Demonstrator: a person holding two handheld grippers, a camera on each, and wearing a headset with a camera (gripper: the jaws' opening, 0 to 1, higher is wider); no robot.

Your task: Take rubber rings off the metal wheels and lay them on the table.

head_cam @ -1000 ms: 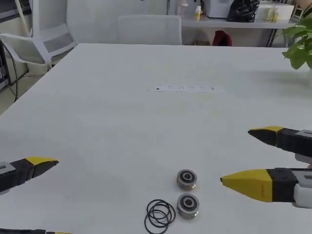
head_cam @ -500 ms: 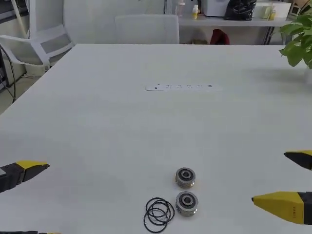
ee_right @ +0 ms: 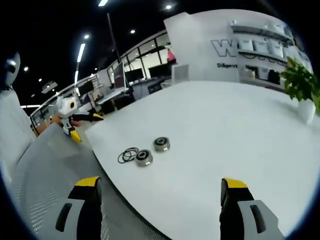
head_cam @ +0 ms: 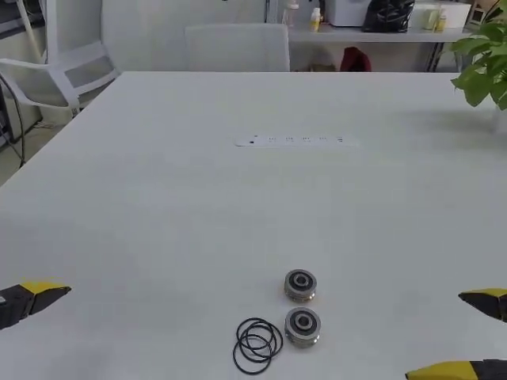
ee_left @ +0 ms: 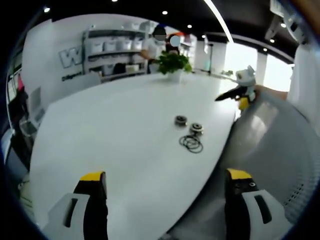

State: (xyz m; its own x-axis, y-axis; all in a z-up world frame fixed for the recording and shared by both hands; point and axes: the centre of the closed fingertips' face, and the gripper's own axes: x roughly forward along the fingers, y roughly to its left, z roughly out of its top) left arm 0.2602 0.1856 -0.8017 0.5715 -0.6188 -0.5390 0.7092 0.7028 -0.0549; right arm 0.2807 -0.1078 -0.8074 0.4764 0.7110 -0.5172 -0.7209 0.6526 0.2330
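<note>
Two wheels [head_cam: 300, 285] and loose rings [head_cam: 257, 346] lie by the table's [head_cam: 238, 198] near edge, with the left hand-held gripper [ee_left: 165, 176] and right hand-held gripper [ee_right: 160, 183] both spread wide and empty.

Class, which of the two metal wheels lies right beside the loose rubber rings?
The nearer wheel, just right of the rubber rings; the farther wheel sits apart from them.

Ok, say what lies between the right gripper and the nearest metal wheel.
Only bare white tabletop, as the head view shows, between right gripper and silver metal wheel.
</note>
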